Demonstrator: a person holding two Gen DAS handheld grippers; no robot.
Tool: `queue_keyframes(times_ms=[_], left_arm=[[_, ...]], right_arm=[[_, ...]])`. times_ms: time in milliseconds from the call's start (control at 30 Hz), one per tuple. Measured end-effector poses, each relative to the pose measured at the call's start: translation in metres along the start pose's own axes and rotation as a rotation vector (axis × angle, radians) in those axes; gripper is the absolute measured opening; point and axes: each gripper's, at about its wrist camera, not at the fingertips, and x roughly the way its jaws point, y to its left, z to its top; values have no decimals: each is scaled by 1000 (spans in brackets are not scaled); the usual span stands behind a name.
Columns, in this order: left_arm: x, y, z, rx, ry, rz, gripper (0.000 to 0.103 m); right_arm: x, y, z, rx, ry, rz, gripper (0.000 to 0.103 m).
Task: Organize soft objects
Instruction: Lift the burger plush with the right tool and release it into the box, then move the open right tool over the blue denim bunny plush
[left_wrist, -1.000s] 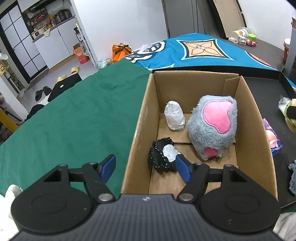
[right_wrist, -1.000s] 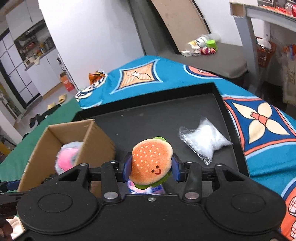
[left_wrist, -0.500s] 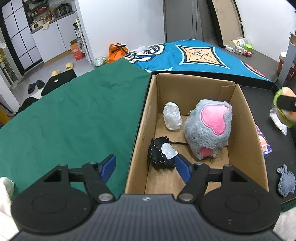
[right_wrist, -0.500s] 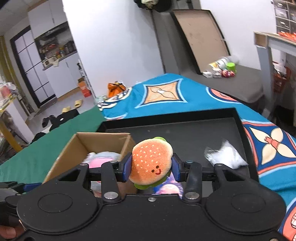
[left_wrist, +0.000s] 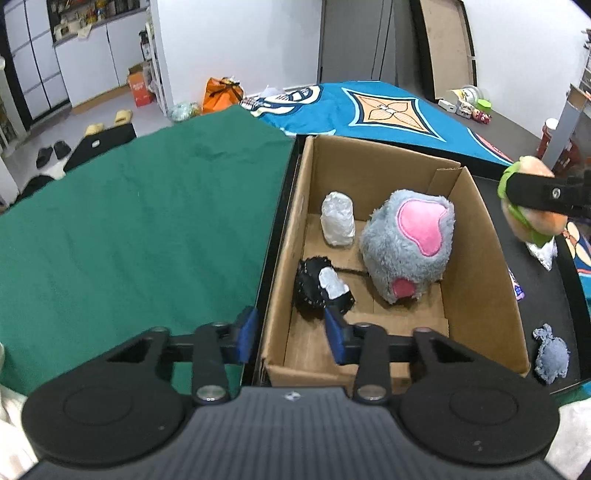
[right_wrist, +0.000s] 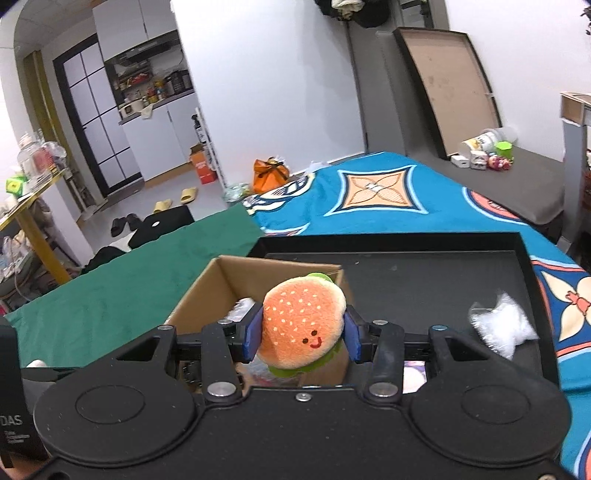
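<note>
A person holds a claw in each hand over a bench draped in green and blue cloth. The right claw (right_wrist: 303, 334) grips a plush hamburger (right_wrist: 303, 325) by its sides and carries it in the air just above the near rim of a cardboard box (left_wrist: 484, 258) — the step in hand looks like the carry to the box.

The left claw (left_wrist: 290, 334) straddles the box's left wall at its near corner; its jaws have just been closing, but gaps show beside both pads, so it grips nothing.

Inside the box, a grey and pink plush (left_wrist: 408, 245) sits at 2 o'clock, a white wrapped bundle (left_wrist: 337, 223) at 12, a black fuzzy toy (left_wrist: 319, 290) at 8. The floor at 5 o'clock looks free — the next move calls for lowering the hamburger there, then parting the jaws.
</note>
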Motion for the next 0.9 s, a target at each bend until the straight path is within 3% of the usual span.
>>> queue_keyframes(times_ms=[267, 567, 667, 733, 900], left_arm=[[-1, 12, -4, -30, -21, -15, 11], [-1, 18, -4, -44, -37, -46, 11], [-1, 20, -5, -50, -37, -53, 11], [-1, 21, -6, -53, -38, -54, 11], [-4, 17, -4, -31, -47, -38, 11]], right_arm=[[6, 24, -5, -15, 44, 34, 45], [12, 46, -6, -9, 69, 76, 45], [13, 50, -5, 13, 79, 111, 52], [13, 52, -5, 19, 95, 127, 70], [7, 45, -6, 18, 84, 85, 71]])
